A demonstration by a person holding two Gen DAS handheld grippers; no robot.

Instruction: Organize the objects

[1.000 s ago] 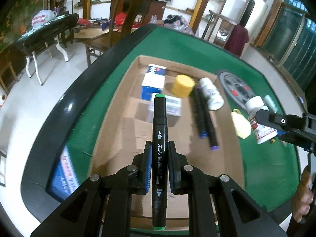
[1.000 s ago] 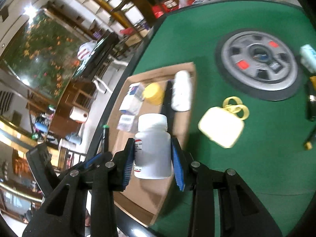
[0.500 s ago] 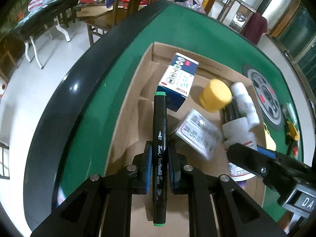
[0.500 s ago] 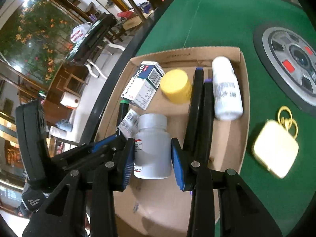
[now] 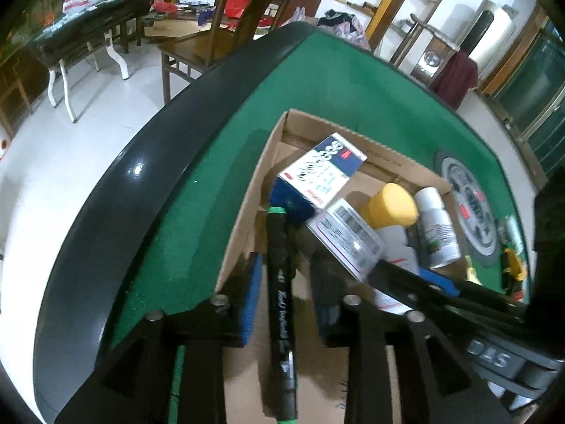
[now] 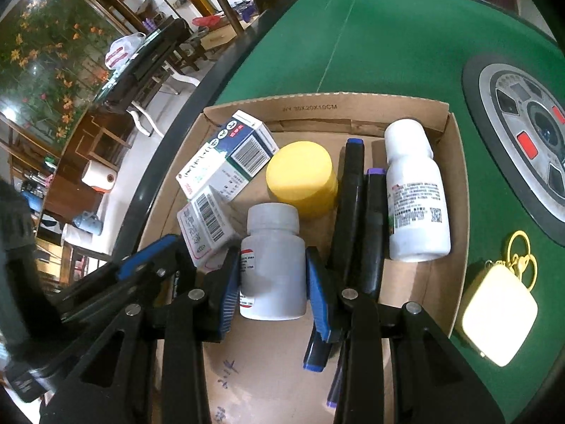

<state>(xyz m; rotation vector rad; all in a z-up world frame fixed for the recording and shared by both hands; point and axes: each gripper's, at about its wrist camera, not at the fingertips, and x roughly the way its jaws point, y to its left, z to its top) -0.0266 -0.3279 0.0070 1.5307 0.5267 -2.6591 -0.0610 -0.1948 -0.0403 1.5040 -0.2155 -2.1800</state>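
**Marker being let go as pill bottle hovers low in the box**

The left gripper has its jaws opening, and the black marker with green end caps stands between the blue pads with a gap on each side, so it is released, its far tip low by the left wall of the brown cardboard box. The right gripper is clenched on the white plastic pill bottle with a grey-white cap, both pads pressing its label sides, just above the box floor.

Handling, as a judgement: the marker is light, stiff and smooth, and its round barrel may roll once free; mid-barrel is the steadiest place to take it. The bottle is light, rigid and somewhat slick, best held across the body below the cap, as it is now.

Room is tight. In the box lie a blue-and-white carton, a small white barcoded packet, a yellow round lid, 2 black markers with blue and purple caps and a second white bottle lying flat. The packet touches or nearly touches the left side of the held bottle; blur in the left view makes this hard to settle. Bare cardboard lies near the front wall. Outside, on the green felt table, a cream square case with a gold ring sits just beside the right wall.
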